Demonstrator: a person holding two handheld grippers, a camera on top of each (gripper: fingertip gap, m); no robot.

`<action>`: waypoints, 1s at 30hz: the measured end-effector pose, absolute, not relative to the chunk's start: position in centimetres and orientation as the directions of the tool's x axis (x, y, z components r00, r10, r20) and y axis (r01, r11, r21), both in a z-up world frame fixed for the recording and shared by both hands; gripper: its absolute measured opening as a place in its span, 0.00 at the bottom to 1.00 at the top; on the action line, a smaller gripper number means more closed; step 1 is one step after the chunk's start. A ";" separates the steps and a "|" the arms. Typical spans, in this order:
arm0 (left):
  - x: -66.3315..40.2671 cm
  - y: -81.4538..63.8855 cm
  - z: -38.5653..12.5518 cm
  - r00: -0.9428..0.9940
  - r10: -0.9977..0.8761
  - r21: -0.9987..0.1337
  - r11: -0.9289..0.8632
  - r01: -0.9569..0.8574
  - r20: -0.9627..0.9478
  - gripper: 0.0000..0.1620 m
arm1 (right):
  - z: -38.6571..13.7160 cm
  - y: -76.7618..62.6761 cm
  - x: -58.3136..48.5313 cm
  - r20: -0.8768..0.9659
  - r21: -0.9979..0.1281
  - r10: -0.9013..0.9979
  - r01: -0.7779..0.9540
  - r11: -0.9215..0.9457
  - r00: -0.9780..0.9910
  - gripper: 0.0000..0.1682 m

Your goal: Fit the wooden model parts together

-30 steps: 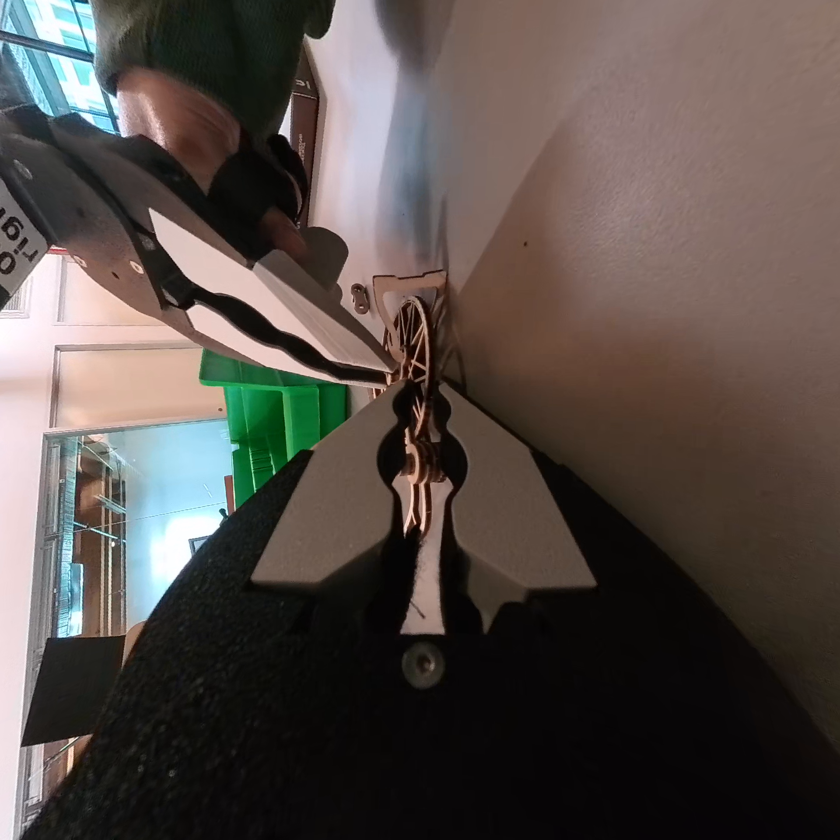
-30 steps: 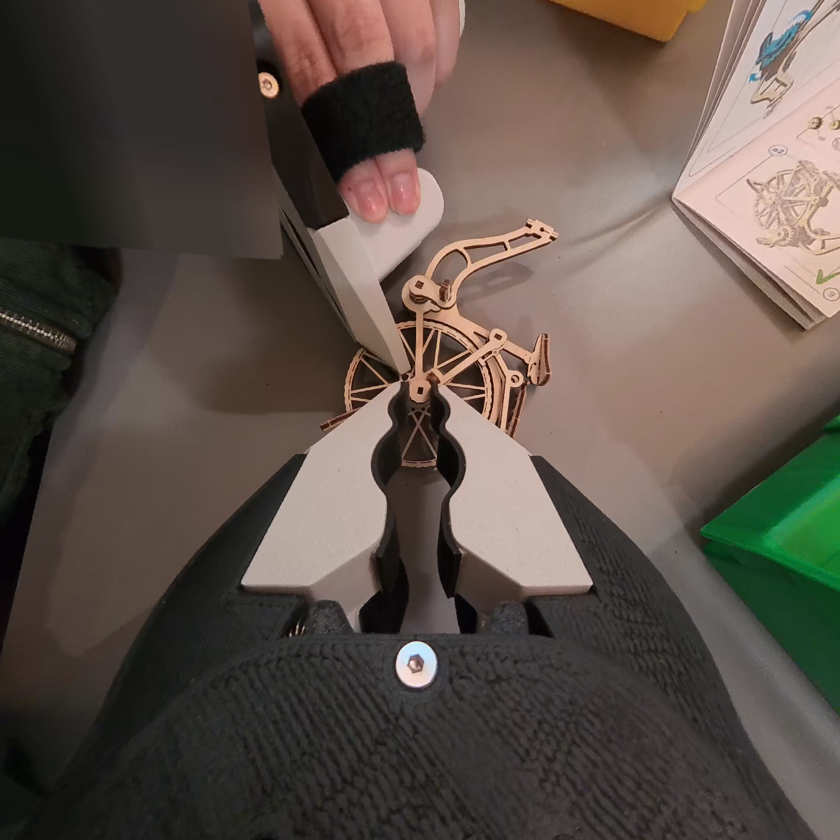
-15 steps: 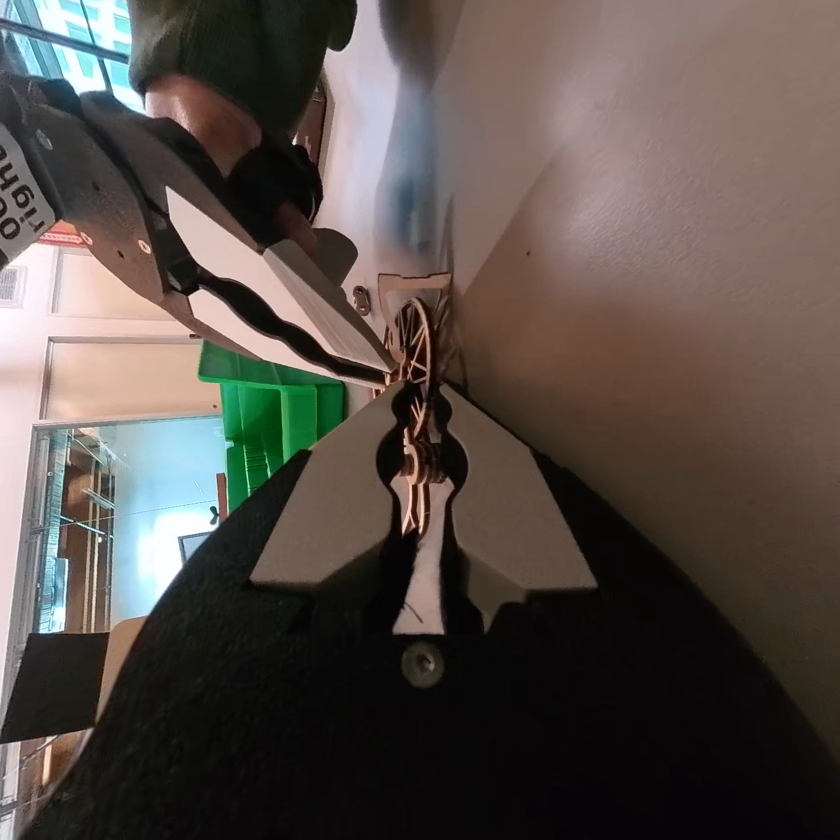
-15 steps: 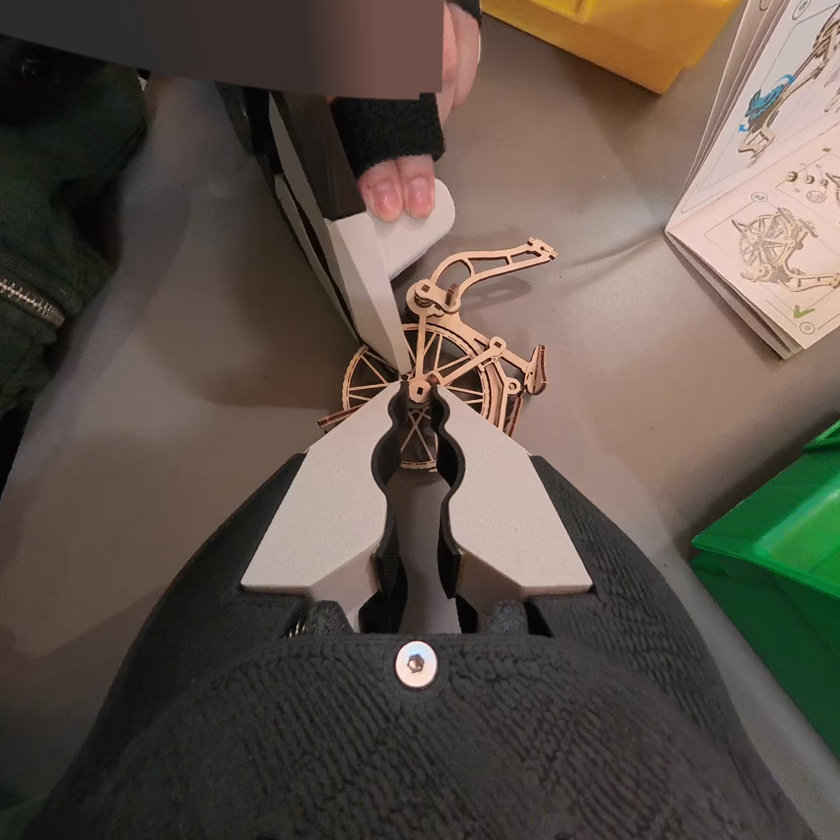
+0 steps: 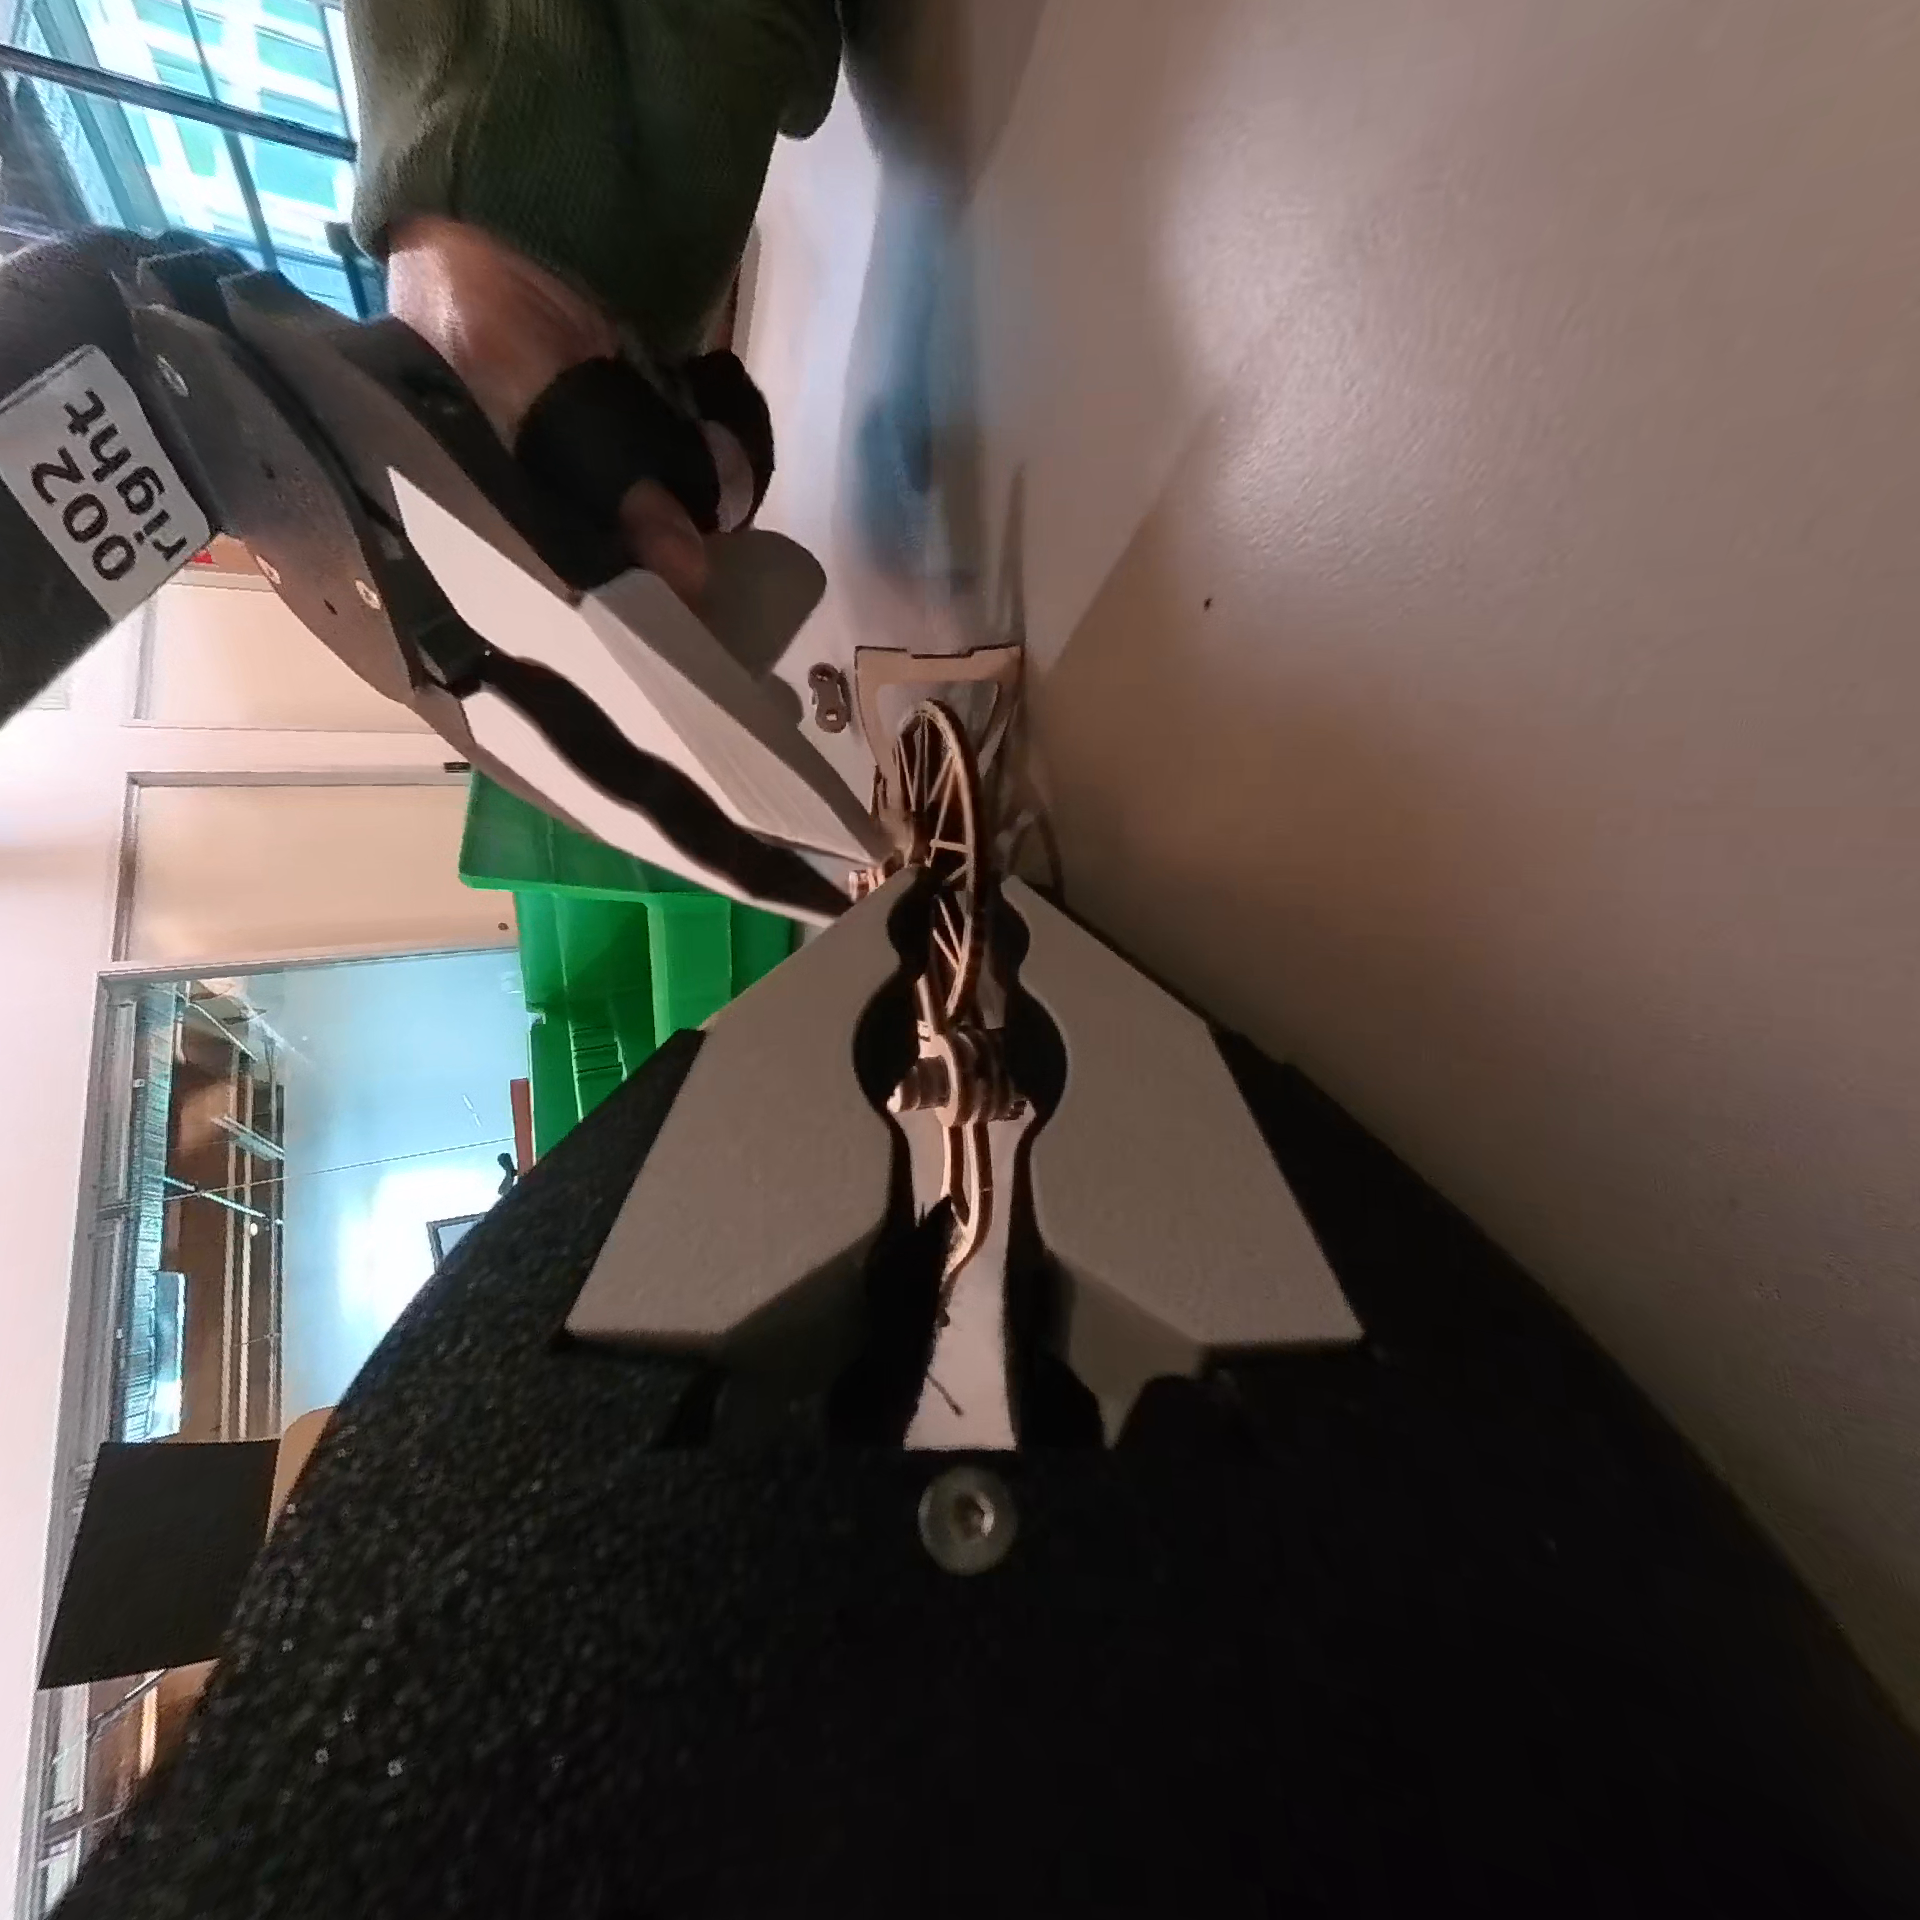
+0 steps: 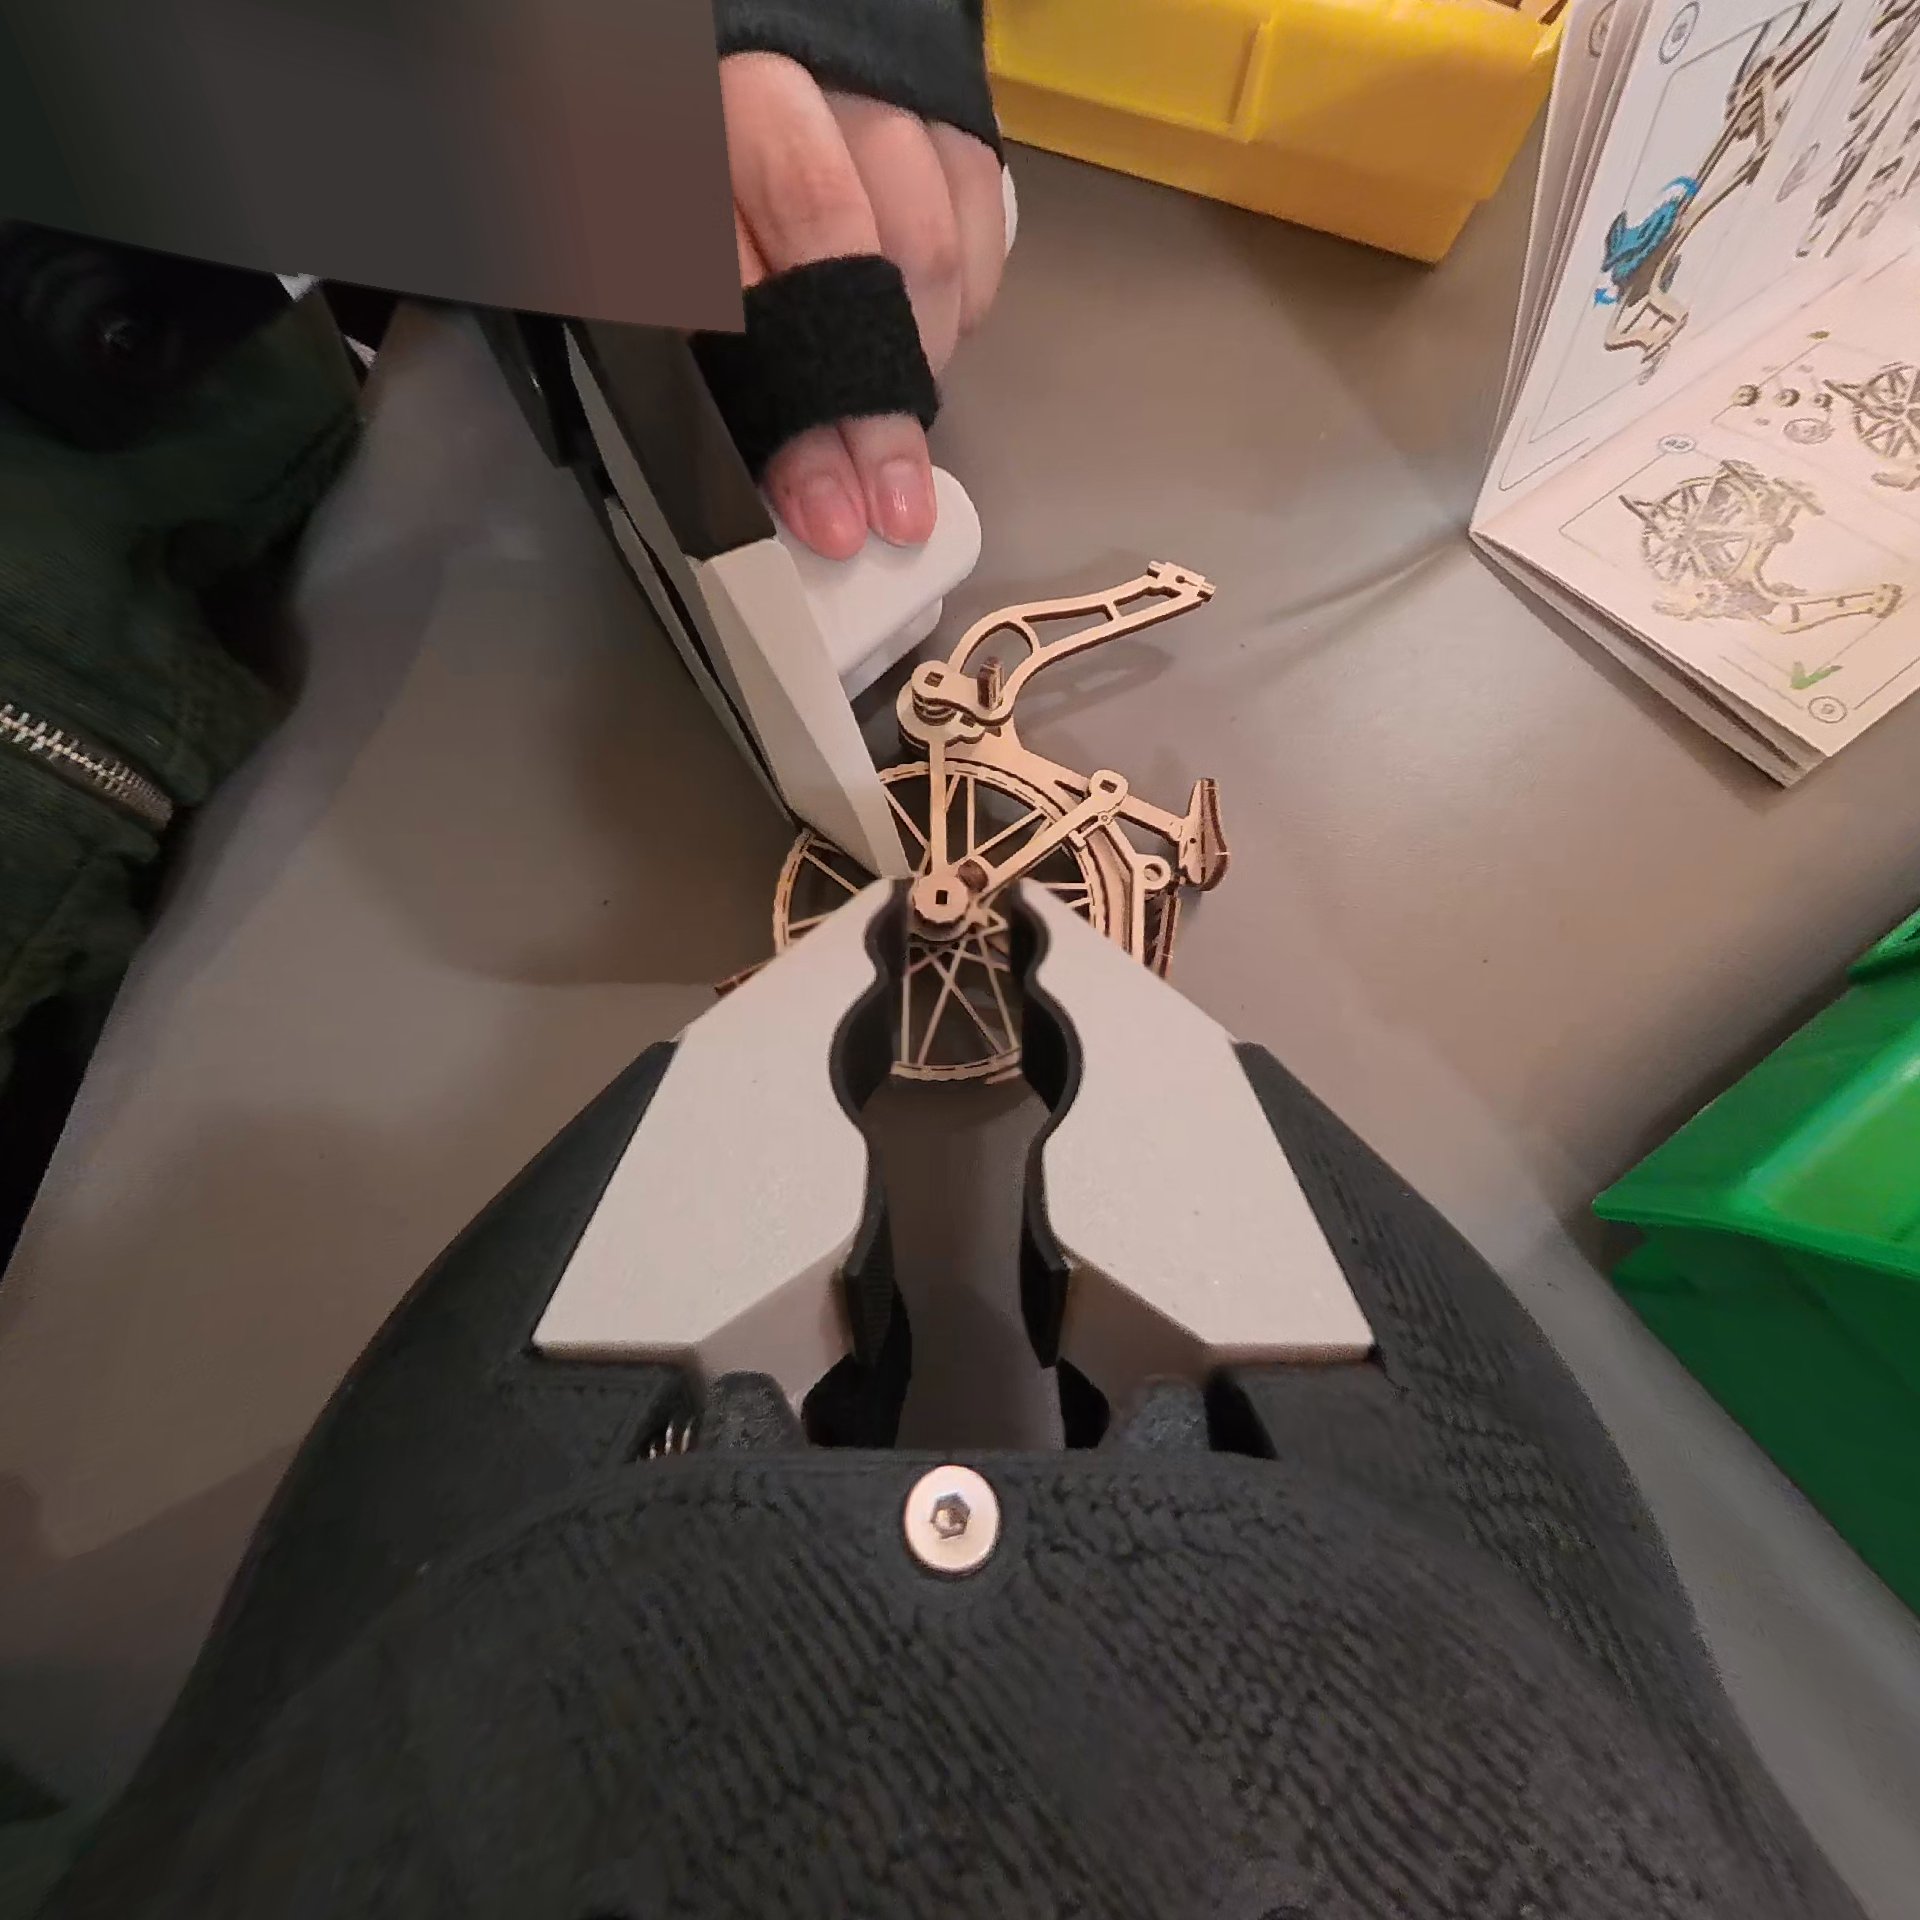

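Note:
A wooden model, a spoked wheel with a curved frame arm and a crank, stands on its edge on the grey table. My left gripper is shut on the wheel, which shows edge-on in the left wrist view. In the right wrist view my left gripper reaches in from the upper left. My right gripper stands narrowly open astride the hub at the wheel's centre. Its tips meet the wheel from the upper left in the left wrist view.
A yellow bin sits at the back, a green bin at the right, and an open instruction booklet at the back right. A small loose wooden link lies beyond the model. A person's dark green jacket is at the left. Only a small space, under 4 cm, lies between the two pairs of fingers.
My right gripper's jaws have parted a little around the hub, and it has tilted so more of the yellow bin shows. My left gripper keeps its hold on the wheel.

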State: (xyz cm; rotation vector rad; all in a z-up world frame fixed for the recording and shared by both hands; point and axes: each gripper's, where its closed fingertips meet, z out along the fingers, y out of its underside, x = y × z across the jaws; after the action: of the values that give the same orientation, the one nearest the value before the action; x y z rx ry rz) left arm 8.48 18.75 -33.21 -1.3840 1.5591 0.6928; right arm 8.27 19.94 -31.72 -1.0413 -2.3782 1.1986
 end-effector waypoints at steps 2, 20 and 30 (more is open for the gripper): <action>8.5 18.8 -33.2 0.043 -0.452 -0.155 0.214 -0.965 -0.891 0.04 | -31.4 20.0 8.3 -0.069 -0.792 0.710 0.471 0.388 -0.700 0.14; 8.4 19.8 -30.9 0.299 -0.432 -0.393 0.144 -0.908 -0.851 0.00 | -31.3 20.4 9.1 0.702 -0.513 0.434 0.023 0.858 -0.565 0.36; 8.5 20.0 -30.7 0.324 -0.444 -0.428 0.154 -0.891 -0.835 0.00 | -31.0 20.3 7.5 0.832 -0.393 0.350 -0.013 0.919 -0.431 0.13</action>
State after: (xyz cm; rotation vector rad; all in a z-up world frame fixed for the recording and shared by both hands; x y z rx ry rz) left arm 8.49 19.98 -30.65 -1.4683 1.2924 0.5008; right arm 7.48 20.27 -31.01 -0.2433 -1.9816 0.4147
